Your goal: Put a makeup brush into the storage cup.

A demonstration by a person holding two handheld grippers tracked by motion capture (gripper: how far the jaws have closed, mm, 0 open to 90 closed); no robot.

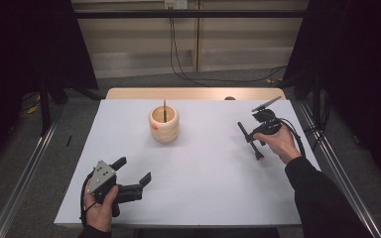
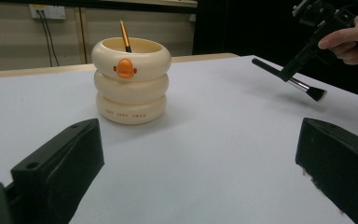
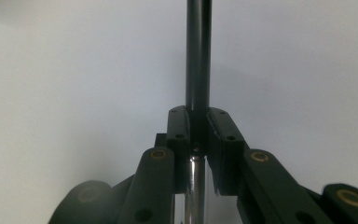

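Note:
A cream, ring-stacked pot point(image 1: 164, 125) with an orange duck bill stands at the middle back of the white table; a thin brush point(image 1: 164, 110) leans inside it. My right gripper point(image 1: 251, 137) hovers at the right, shut on the black handle of a makeup brush point(image 1: 257, 153) whose bristle end points toward the person. In the right gripper view the pads point(image 3: 179, 126) clamp the handle point(image 3: 198, 56) above the bare white surface. My left gripper point(image 1: 135, 169) rests at the front left, open and holding nothing. Its view looks past the pot point(image 2: 131, 81) to the held brush point(image 2: 307, 88).
The white mat point(image 1: 203, 183) covers the wooden table point(image 1: 193, 93), whose far edge shows behind it. Metal rails point(image 1: 25, 168) run along both sides, dark curtains hang left and right, and cables trail on the floor behind.

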